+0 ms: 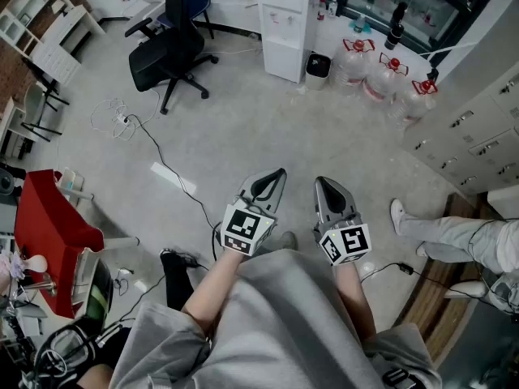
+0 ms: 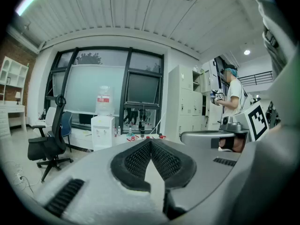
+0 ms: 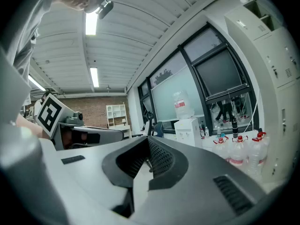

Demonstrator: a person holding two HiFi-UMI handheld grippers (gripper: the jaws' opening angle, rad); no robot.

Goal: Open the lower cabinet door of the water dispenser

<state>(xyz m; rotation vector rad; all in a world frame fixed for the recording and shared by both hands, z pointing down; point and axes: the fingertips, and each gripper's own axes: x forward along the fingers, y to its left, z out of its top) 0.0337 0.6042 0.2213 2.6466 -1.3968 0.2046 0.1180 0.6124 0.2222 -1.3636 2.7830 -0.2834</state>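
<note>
The white water dispenser stands far across the floor against the window wall, and its lower cabinet door is closed. It also shows small in the left gripper view as the dispenser with a bottle on top, and in the right gripper view as the dispenser. My left gripper and right gripper are held side by side close to the body, well short of the dispenser. Both point toward it. The left gripper and right gripper have their jaws together with nothing between them.
A black office chair stands left of the dispenser. A black bin and several large water bottles sit to its right. Grey lockers line the right side. A cable runs across the floor. Another person's legs are at the right.
</note>
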